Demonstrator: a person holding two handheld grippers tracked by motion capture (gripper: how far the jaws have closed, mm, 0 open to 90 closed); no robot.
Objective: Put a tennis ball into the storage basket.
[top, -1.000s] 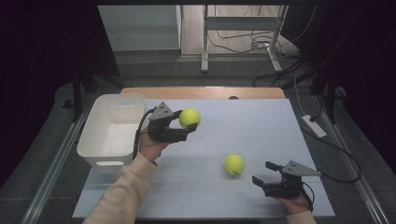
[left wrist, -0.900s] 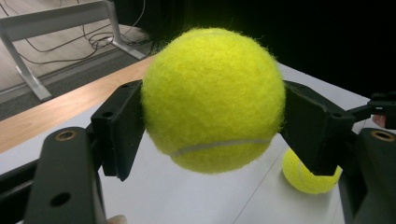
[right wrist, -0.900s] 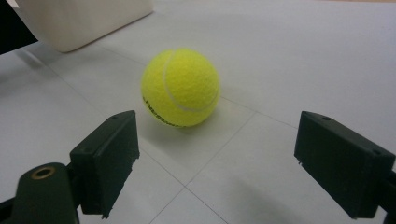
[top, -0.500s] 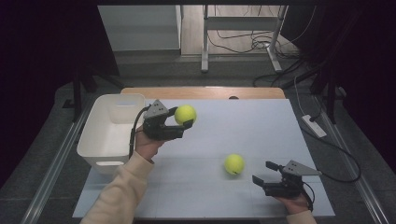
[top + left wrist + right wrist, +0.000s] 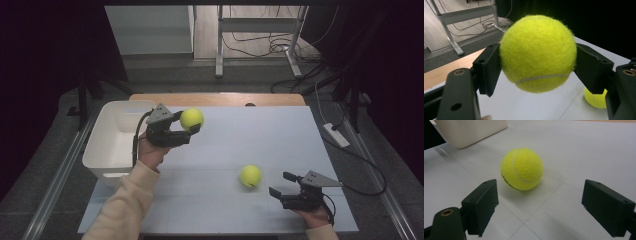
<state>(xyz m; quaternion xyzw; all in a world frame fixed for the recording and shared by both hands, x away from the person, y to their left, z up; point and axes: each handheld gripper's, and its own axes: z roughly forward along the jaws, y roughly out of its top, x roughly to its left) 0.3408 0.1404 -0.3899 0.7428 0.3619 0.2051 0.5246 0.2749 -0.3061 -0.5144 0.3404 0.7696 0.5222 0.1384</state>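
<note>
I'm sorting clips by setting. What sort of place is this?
Probably a lab or test room, not a home: a white-topped table ringed by dark curtains, loose cables on the floor behind it, and a power strip beside it.

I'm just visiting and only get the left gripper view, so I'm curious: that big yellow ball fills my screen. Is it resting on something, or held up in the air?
Observer: Held up. In the high view the left gripper carries the held tennis ball above the white table, just right of a white bin.
Operator: I glimpse more yellow low at my right edge. Another ball?
Observer: Yes, a second tennis ball lies on the table, nearer the person.
Operator: Is anything going for it?
Observer: The right gripper sits just right of it, jaws open and pointed at it, not touching; the right gripper view shows clear table between the ball and the jaws.
</note>
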